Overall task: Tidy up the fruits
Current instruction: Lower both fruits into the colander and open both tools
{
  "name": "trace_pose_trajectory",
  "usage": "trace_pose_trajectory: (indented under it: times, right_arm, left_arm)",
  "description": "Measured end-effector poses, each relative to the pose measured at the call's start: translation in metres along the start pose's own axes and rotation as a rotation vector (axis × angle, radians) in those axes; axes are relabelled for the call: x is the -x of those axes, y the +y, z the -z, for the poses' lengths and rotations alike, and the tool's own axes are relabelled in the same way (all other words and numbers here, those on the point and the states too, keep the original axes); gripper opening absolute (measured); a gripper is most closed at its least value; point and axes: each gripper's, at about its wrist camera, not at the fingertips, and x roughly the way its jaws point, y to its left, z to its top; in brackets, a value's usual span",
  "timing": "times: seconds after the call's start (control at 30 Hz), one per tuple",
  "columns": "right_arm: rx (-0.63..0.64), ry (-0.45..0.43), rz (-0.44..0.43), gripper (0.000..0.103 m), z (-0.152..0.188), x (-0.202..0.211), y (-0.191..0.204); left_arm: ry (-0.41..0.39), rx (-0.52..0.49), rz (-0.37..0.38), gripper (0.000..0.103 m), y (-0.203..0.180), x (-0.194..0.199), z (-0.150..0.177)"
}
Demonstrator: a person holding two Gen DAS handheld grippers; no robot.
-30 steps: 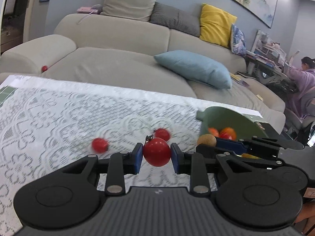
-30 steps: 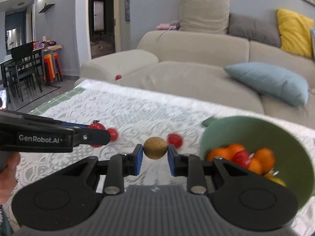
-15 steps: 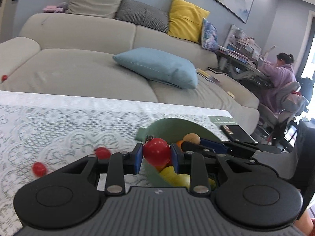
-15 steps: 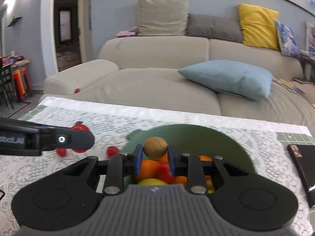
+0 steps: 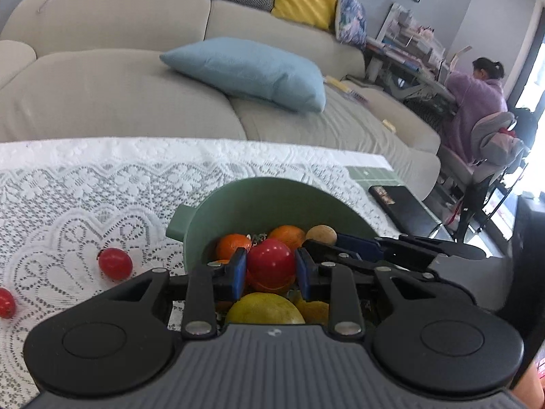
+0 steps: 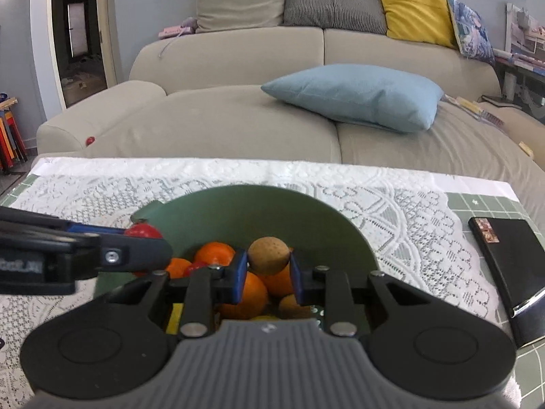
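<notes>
Green bowl (image 5: 218, 211) on the lace cloth (image 5: 85, 187) already holds several oranges; above it the left gripper (image 5: 270, 269) pinches a red fruit (image 5: 270, 260), the right gripper (image 6: 268, 269) pinches a tan fruit (image 6: 268, 255), and two red fruits (image 5: 115, 263) lie on the cloth left of the bowl.

Left wrist camera close above the green bowl (image 5: 272, 197), angled down and forward towards the sofa (image 5: 119, 85) beyond it, right wrist camera equally close over the bowl's near rim, facing the sofa squarely, both views sharing bowl, lace cloth (image 6: 391, 204), blue cushion (image 6: 357, 95)
</notes>
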Motion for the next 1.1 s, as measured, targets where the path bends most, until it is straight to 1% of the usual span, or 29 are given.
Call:
trace_pose_trajectory:
  times: [0.1,0.27,0.57,0.9,1.0,1.1]
  right_arm:
    - [0.014,0.021,0.017,0.024,0.001,-0.007,0.001]
    - [0.007,0.039,0.019,0.024,0.003,-0.012,0.000]
    - [0.017,0.079,0.025,0.024,0.009,-0.019,0.004]
    - [0.027,0.075,0.036,0.026,0.010,-0.018,0.006]
    - [0.022,0.065,0.035,0.030,0.011,-0.015,0.007]
    - [0.019,0.052,0.033,0.031,0.010,-0.013,0.007]
  left_arm:
    - [0.022,0.011,-0.005,0.033,0.004,-0.009,-0.001]
    - [0.040,0.016,-0.019,0.033,0.006,-0.019,-0.002]
    - [0.041,0.046,-0.023,0.034,0.014,-0.023,-0.005]
    - [0.037,0.050,-0.032,0.035,0.015,-0.027,-0.006]
    - [0.042,0.040,-0.044,0.035,0.014,-0.032,-0.010]
    - [0.046,0.041,-0.053,0.035,0.016,-0.038,-0.016]
